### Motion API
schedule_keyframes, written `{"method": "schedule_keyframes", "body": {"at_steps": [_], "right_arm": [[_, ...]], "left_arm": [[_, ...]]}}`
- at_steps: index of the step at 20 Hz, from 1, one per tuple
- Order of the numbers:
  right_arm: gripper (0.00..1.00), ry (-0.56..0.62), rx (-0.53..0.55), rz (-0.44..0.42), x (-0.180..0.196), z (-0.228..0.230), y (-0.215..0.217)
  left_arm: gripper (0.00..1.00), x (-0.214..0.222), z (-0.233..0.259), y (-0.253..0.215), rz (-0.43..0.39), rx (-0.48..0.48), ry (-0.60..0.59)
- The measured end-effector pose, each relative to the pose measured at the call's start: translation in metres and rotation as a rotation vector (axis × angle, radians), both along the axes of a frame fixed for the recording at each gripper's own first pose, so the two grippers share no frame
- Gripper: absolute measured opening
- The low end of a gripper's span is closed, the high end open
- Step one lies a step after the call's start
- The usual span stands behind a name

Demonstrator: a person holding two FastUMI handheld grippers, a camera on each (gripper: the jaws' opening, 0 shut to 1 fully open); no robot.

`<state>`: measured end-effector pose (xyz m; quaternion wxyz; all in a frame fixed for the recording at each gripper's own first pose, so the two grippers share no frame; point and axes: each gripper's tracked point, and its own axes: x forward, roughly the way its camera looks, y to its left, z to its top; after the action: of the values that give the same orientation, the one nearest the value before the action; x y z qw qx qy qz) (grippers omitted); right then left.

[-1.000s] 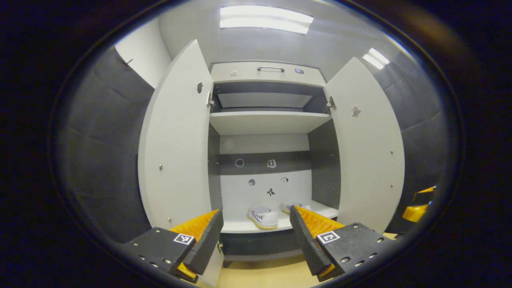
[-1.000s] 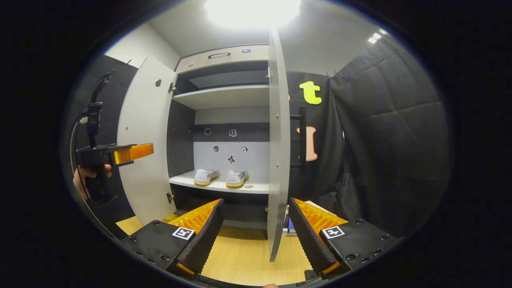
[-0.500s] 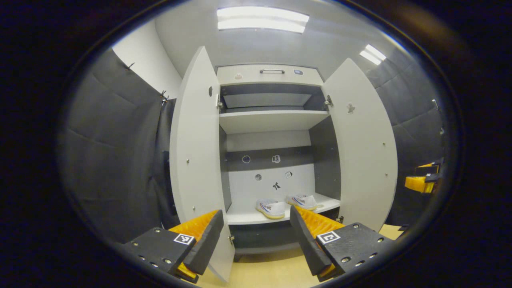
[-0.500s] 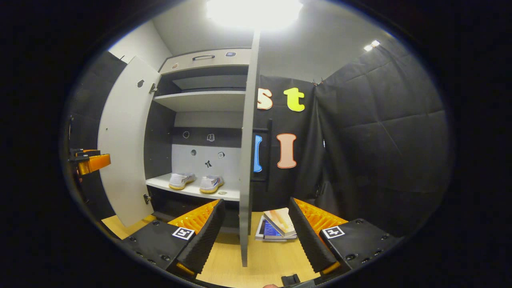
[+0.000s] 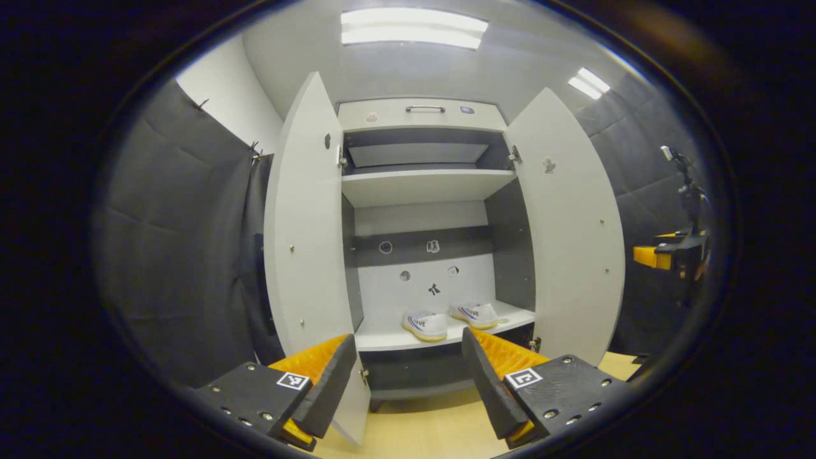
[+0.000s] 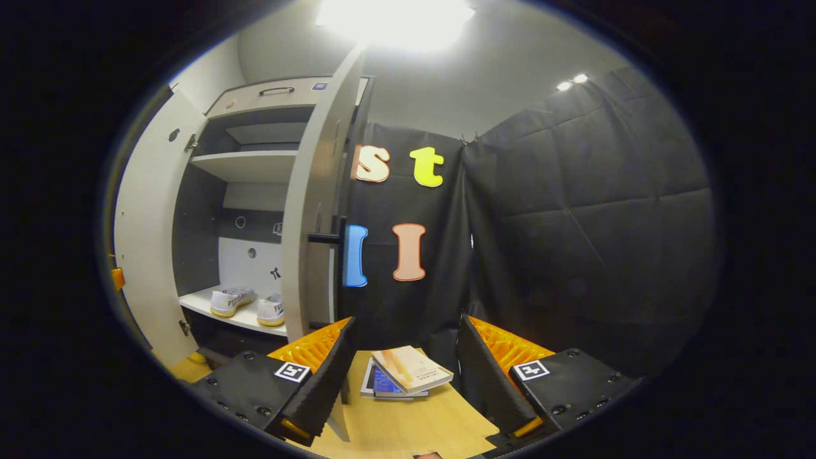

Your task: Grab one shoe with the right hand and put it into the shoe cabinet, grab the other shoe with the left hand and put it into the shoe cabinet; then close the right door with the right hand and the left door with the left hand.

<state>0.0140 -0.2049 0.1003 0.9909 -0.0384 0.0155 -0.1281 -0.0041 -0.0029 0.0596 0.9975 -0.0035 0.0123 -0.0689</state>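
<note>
Two white shoes with yellow soles (image 5: 426, 325) (image 5: 475, 313) stand side by side on the lower shelf (image 5: 382, 341) of the white shoe cabinet (image 5: 421, 118). Both doors stand open: the left door (image 5: 306, 242) and the right door (image 5: 567, 229). My left gripper (image 5: 408, 382) is open and empty, facing the cabinet from a distance. My right gripper (image 6: 405, 382) is open and empty too, just to the right of the right door's (image 6: 312, 210) free edge, by its dark handle (image 6: 325, 238). In the left gripper view the right gripper (image 5: 666, 252) shows far right, beyond that door.
A small stack of books (image 6: 408, 373) lies on the wooden floor (image 6: 408, 427) behind the right door, between my right fingers. Black padded booth walls (image 6: 586, 210) close in on both sides. The upper shelf (image 5: 421, 185) holds nothing I can see.
My right gripper has swung right, past the right door's edge, so the door's outer side and handle now show. My left gripper drifted a little; both stay open.
</note>
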Motion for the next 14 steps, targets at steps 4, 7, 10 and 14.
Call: {"method": "schedule_keyframes", "body": {"at_steps": [4,7,10,14], "right_arm": [[1.00,-0.014,0.023,-0.039,0.017,0.007,-0.003],[0.96,-0.008,0.028,-0.030,0.028,0.007,0.004],[0.92,-0.007,-0.013,-0.028,0.034,0.007,0.009],[0.97,-0.003,-0.016,-0.008,0.034,0.010,0.014]], "left_arm": [[0.94,-0.004,-0.007,0.010,0.030,0.000,0.019],[0.95,-0.004,-0.012,0.019,0.052,0.003,0.031],[0.95,-0.004,-0.013,0.027,0.071,-0.009,0.031],[0.95,-0.004,-0.017,0.037,0.089,-0.009,0.045]]}}
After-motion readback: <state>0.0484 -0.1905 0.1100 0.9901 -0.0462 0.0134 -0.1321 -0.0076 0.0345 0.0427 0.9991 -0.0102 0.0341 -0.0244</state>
